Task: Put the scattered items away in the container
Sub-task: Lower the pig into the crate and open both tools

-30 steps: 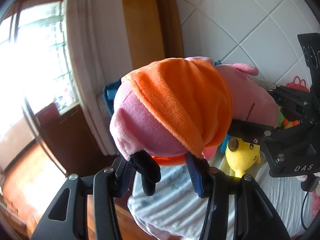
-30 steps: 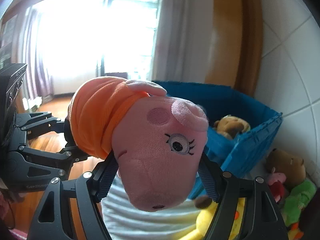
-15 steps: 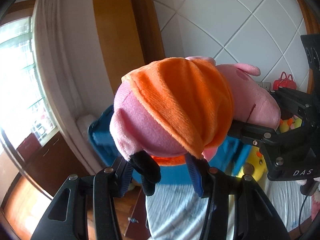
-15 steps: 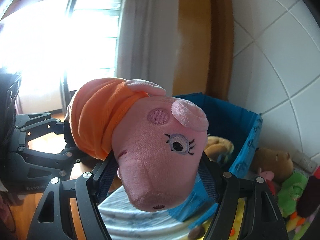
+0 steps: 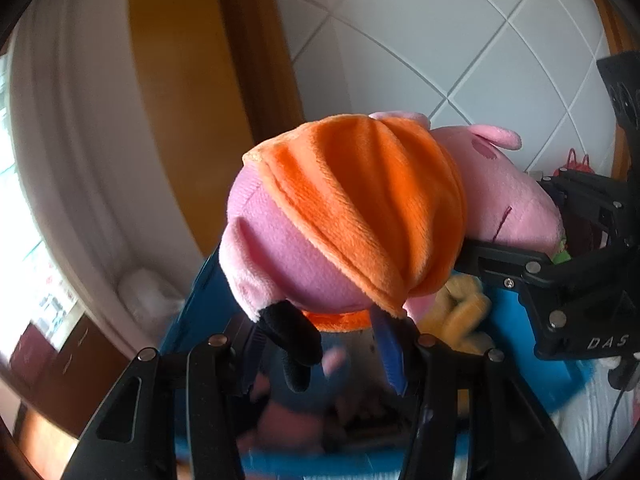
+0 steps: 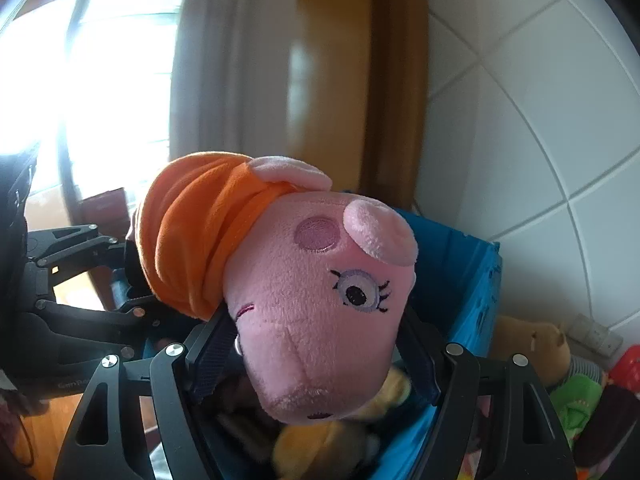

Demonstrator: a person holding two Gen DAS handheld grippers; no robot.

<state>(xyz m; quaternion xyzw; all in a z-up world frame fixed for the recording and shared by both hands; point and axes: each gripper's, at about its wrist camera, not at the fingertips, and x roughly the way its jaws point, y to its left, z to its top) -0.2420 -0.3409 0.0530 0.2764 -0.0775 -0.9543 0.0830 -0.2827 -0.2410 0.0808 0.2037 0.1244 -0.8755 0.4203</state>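
Observation:
A pink pig plush [image 5: 360,208] in an orange dress hangs in the air between both grippers. My left gripper [image 5: 320,348] is shut on its lower body, just above one black foot. My right gripper [image 6: 316,360] is shut on its head [image 6: 320,300], one pad on each side of the snout. Directly below the pig stands the blue bin [image 6: 460,272], also in the left wrist view [image 5: 516,344]. Blurred in the bin lie a yellow plush [image 5: 460,312] and other soft toys. Each view shows the other gripper at its edge.
Beside the bin, at the right, sit a brown bear plush [image 6: 532,344] and a toy in green [image 6: 580,404]. A white tiled wall [image 6: 540,120], a wooden door frame [image 6: 396,100] and a pale curtain [image 5: 80,160] stand behind. Striped bedding [image 5: 592,432] lies lower right.
Both grippers have carried the pig sideways and upward, from beside the bin to above its opening. Both views have swung from the window toward the tiled wall. The grips are unchanged.

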